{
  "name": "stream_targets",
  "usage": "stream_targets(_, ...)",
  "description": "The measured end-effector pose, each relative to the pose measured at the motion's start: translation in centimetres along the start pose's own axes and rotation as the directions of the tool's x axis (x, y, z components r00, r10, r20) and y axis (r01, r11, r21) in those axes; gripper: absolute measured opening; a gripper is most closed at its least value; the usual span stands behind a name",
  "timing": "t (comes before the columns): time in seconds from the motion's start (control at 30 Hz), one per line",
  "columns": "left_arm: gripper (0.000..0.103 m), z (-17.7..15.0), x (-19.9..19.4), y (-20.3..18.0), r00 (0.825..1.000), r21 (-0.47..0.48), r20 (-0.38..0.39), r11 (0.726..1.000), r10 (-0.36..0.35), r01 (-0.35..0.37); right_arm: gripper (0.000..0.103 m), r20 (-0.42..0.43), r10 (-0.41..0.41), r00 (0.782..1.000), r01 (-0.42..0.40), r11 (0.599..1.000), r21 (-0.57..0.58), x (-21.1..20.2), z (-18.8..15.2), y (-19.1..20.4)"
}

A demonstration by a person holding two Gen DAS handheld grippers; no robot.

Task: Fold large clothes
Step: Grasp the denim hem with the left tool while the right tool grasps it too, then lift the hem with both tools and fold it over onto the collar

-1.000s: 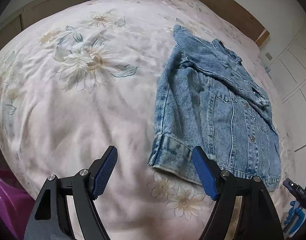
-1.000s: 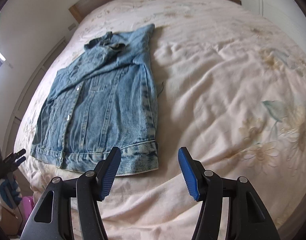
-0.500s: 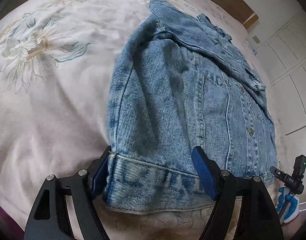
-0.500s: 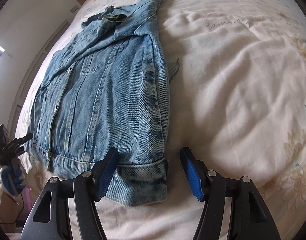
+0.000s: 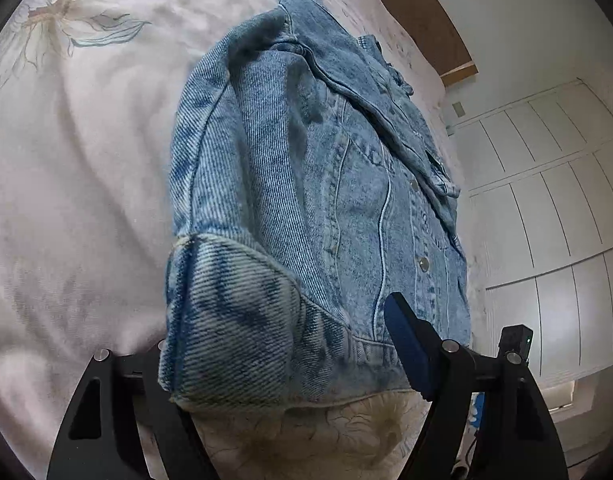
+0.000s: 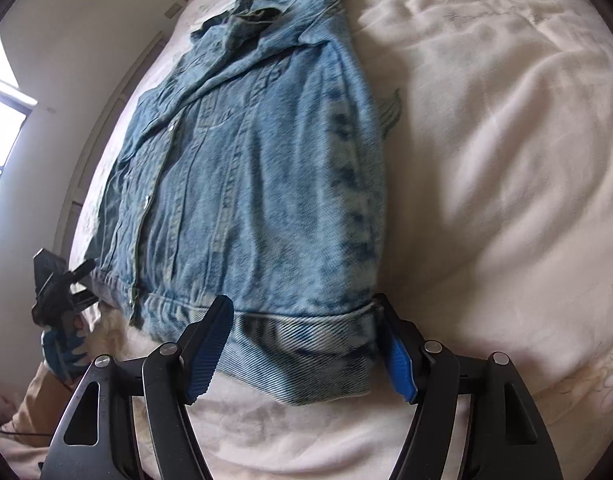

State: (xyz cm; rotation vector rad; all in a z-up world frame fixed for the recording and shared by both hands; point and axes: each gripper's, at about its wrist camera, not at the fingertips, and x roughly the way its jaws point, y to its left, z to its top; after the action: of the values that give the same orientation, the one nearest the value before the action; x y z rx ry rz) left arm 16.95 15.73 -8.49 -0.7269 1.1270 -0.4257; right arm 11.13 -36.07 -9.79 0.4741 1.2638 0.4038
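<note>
Denim jacket (image 5: 306,208): lies on the bed, button front up, both sleeves folded in over the chest, collar at the far end toward the headboard, hem band nearest the two cameras.

Jacket position: toward one side of the bed cover (image 6: 506,140), which is pale with a faded floral print and creased around the garment.

Left gripper (image 5: 290,352): jaws spread wide and set around the near hem corner. The right blue pad lies over the hem band; the left pad is hidden behind the turned-up cuff fabric, so it probably sits under or beside the cloth, but contact cannot be judged. It is released, not clamped.

Right gripper (image 6: 302,352): also spread apart, straddling the other hem corner. One blue pad rests on top of the hem band, the other sits just beside the folded side edge. Nothing is pinched between them.

Hem corners: each one sits between a pair of open pads, flat against the cover.

Headboard (image 5: 418,20): brown wood, beyond the collar.

Wardrobe doors (image 5: 546,184): white panelled, to the side of the bed.

Window (image 6: 2,132): bright, on the far wall.
</note>
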Motion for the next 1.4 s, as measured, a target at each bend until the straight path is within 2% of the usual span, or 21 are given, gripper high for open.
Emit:
stream_targets(0.1, 0.066, 0.6, -0.3, 0.4, 0.999, -0.040, 0.029, 0.999, -0.017, 0.018, 0.072, -0.001, 0.010, 1.000, -0.010, 1.000, 0.002, 0.0, -0.1, 0.3)
stream_targets(0.27, 0.048, 1.1, -1.0, 1.3, 0.997, -0.100, 0.071, 0.995, -0.020, 0.027, 0.070, 0.010, 0.065, 0.998, -0.066, 0.997, 0.037, -0.2, 0.1, 0.2)
stream_targets(0.5, 0.045, 1.0, -1.0, 1.4, 0.997, -0.106, 0.075, 0.994, -0.009, 0.017, 0.053, 0.031, 0.089, 0.996, -0.091, 0.994, 0.063, -0.3, 0.3, -0.6)
stream_targets(0.6, 0.042, 0.7, -0.7, 1.3, 0.997, -0.108, 0.077, 0.994, 0.002, 0.006, 0.052, 0.026, 0.099, 0.995, -0.100, 0.992, 0.072, 0.1, 0.2, -0.9)
stream_targets(0.7, 0.034, 0.5, -0.4, 1.1, 0.996, -0.115, 0.084, 0.993, 0.020, -0.010, 0.052, 0.014, 0.125, 0.992, -0.126, 0.989, 0.073, 0.3, -0.2, -0.8)
stream_targets(0.77, 0.028, 0.4, -0.2, 1.1, 0.996, -0.123, 0.089, 0.992, 0.030, -0.019, 0.048, 0.007, 0.122, 0.992, -0.122, 0.991, 0.056, 0.4, -0.6, -0.6)
stream_targets(0.83, 0.025, 0.2, -0.4, 1.2, 0.995, -0.126, 0.097, 0.992, 0.031, -0.018, 0.033, 0.013, 0.126, 0.992, -0.127, 0.990, 0.057, 0.5, -0.7, -0.5)
stream_targets(1.0, 0.015, 0.2, -1.4, 0.9, 0.993, -0.115, 0.115, 0.993, 0.019, -0.006, 0.023, 0.030, 0.154, 0.988, -0.156, 0.985, 0.068, 0.3, -0.9, -0.3)
stream_targets(1.23, 0.011, 1.5, -2.7, -1.2, 0.989, -0.068, 0.146, 0.997, -0.027, 0.038, 0.020, 0.092, 0.225, 0.970, -0.231, 0.972, 0.052, -1.6, 0.1, 0.4)
stream_targets(1.4, 0.010, 2.6, -3.8, -3.5, 0.984, -0.009, 0.167, 0.998, -0.066, 0.069, 0.018, 0.154, 0.294, 0.943, -0.302, 0.953, 0.028, -3.3, 1.7, 1.4)
